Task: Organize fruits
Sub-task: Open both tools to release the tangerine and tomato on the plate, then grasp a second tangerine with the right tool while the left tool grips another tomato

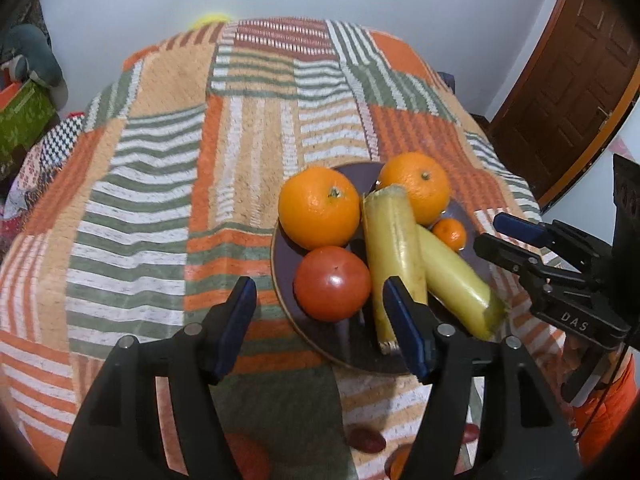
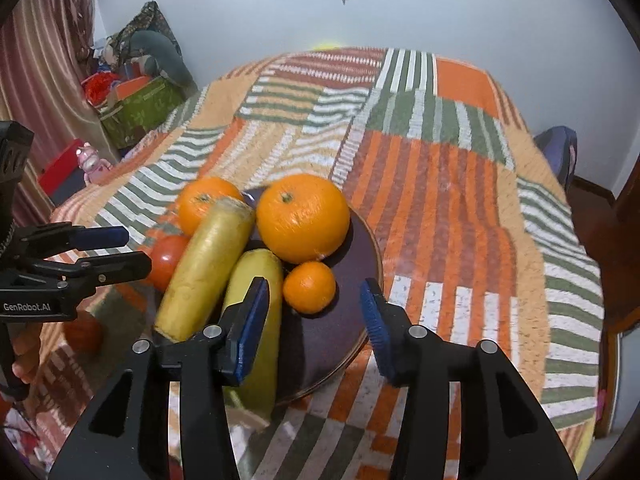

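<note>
Starting at my left, my left gripper hangs with its jaws spread and nothing between them, poised just above the near rim of the dark plate, with the tomato framed in the gap, so I judge it the fruit easiest for that hand to reach. Behind the tomato sits a large orange, touching it, and both crowd the plate's left edge. Moving across, two long yellow pieces, which I can't identify for sure, lie side by side and lean over one another, their near ends jutting past the rim; I think they were laid lengthwise because they are too long to sit flat among the round fruit. A second large orange rests against their far ends, and a small tangerine is tucked below it beside the lower yellow piece. My right gripper is also spread wide and empty, hovering over the bare right part of the plate near the tangerine. A few reddish fruits lie on the striped cloth close to me, off the plate, so the gathering looks unfinished.
</note>
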Tool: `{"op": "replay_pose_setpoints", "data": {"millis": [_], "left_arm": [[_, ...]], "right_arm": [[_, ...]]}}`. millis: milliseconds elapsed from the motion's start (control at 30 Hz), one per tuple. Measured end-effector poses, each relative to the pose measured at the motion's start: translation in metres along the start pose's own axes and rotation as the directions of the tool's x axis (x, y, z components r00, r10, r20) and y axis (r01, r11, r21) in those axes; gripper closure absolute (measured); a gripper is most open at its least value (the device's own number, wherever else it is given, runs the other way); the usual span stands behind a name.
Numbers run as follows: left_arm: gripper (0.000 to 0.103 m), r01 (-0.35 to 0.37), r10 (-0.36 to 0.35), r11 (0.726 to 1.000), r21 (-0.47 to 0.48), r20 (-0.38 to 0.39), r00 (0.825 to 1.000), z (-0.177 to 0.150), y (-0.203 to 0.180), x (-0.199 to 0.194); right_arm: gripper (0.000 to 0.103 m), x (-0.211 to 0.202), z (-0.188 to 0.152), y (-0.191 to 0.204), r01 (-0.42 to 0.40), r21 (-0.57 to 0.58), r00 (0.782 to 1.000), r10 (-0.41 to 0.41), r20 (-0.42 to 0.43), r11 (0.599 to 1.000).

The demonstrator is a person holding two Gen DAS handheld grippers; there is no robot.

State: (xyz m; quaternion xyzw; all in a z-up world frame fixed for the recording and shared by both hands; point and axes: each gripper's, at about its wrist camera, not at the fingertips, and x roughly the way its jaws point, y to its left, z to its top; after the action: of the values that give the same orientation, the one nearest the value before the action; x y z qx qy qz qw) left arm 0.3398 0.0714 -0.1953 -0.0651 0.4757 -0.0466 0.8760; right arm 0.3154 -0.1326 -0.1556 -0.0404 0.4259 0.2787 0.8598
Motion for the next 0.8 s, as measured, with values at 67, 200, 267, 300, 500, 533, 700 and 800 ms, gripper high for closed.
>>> {"op": "replay_pose_setpoints", "data": {"millis": [67, 200, 267, 300, 500, 533, 700, 800], "left_arm": [[0.037, -0.011, 0.011, 1.000, 0.010, 0.018, 1.000, -0.002, 0.000, -0.016], [0.037, -0.034, 0.032, 0.999, 0.027, 0.047, 0.998, -0.006, 0.001, -0.042], [0.037, -0.051, 0.048, 0.998, 0.035, 0.069, 0.996, -0.008, 0.002, -0.059], [0.037, -0.059, 0.056, 0.998, 0.037, 0.081, 0.995, -0.009, 0.003, -0.068], [0.034, -0.107, 0.100, 0.993, 0.051, 0.121, 0.988, -0.020, 0.011, -0.113], [0.034, -0.119, 0.111, 0.991, 0.062, 0.121, 0.986, -0.022, 0.013, -0.120], [0.034, -0.170, 0.159, 0.981, 0.097, 0.112, 0.981, -0.035, 0.026, -0.146], [0.034, -0.218, 0.206, 0.967, 0.135, 0.101, 0.973, -0.045, 0.036, -0.157]], "right_arm": [[0.059, -0.012, 0.002, 0.004, -0.009, 0.001, 1.000, 0.009, 0.017, 1.000], [0.059, -0.032, 0.003, 0.018, -0.009, -0.024, 0.999, 0.010, 0.041, 1.000], [0.059, -0.042, 0.003, 0.027, -0.003, -0.044, 0.999, 0.006, 0.051, 0.999], [0.059, -0.047, 0.003, 0.031, -0.002, -0.050, 0.998, 0.005, 0.057, 0.999], [0.059, -0.071, -0.008, 0.052, -0.023, -0.062, 0.996, 0.028, 0.080, 0.998], [0.059, -0.074, -0.011, 0.055, -0.022, -0.066, 0.996, 0.028, 0.080, 0.998], [0.059, -0.085, -0.026, 0.069, -0.038, -0.061, 0.997, 0.042, 0.071, 0.997], [0.059, -0.090, -0.036, 0.076, -0.038, -0.056, 0.997, 0.042, 0.066, 0.998]]}}
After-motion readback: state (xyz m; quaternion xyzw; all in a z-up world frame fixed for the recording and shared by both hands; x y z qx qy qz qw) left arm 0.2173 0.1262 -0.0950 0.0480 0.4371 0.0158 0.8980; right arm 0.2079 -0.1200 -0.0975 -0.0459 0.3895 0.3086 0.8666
